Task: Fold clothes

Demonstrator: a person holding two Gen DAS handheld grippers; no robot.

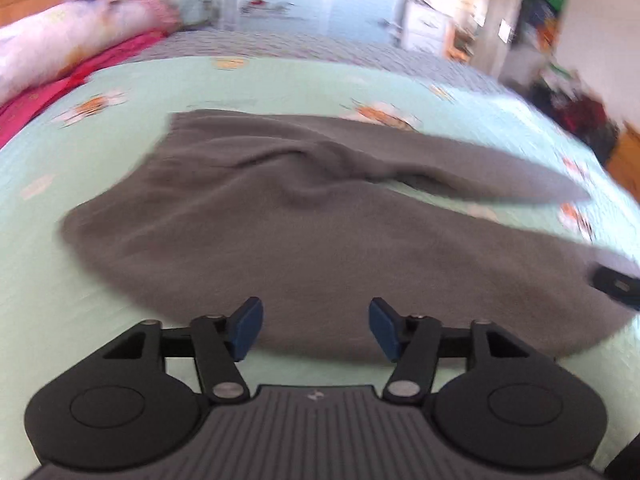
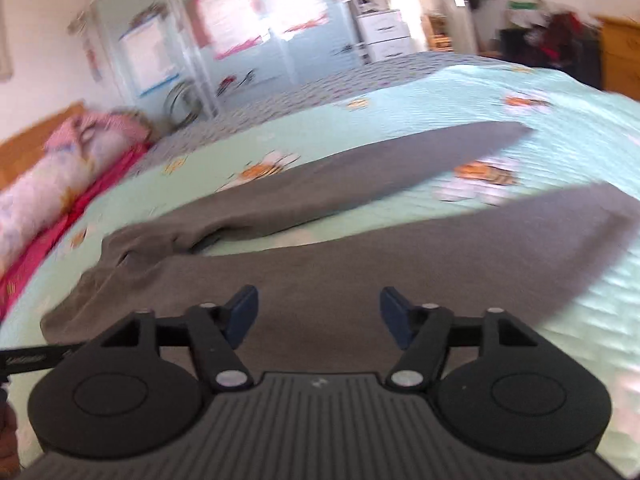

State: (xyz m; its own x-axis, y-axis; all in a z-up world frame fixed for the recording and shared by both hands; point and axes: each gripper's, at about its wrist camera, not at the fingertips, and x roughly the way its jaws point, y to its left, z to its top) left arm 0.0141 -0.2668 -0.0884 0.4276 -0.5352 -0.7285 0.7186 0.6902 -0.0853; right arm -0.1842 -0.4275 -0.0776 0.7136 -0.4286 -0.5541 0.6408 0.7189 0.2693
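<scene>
- A pair of grey trousers [image 1: 304, 236] lies spread flat on the bed, on a mint-green bedspread [image 1: 100, 280] printed with orange-and-white flowers.
- In the left wrist view the waist end of the trousers lies to the left, and the two legs run off to the right, with a narrow wedge of bedspread showing between them.
- The cloth is rumpled where the two legs meet; elsewhere it lies fairly smooth.
- In the right wrist view the trousers [image 2: 360, 264] show both legs spread apart, the far leg pointing toward the far right of the bed and the near leg running under the gripper.
- The left gripper [image 1: 316, 330] hangs over the near edge of the trousers, its blue pads [image 1: 248, 328] standing wide apart with nothing between them.
- The right gripper [image 2: 318, 316] is above the near leg of the trousers, its fingers likewise spread wide and empty; no pad presses on the cloth.
- A dark part of the other gripper shows at the right edge of the left view, by the near trouser leg.
- Beyond the trousers, at the head of the bed, lie a long pale floral bolster [image 1: 52, 44] and a pink sheet [image 1: 48, 92] against a wooden headboard [image 2: 28, 140].
- The room past the bed is blurred: white drawers [image 2: 386, 34] and a wooden cabinet [image 2: 620, 56] can be made out.
</scene>
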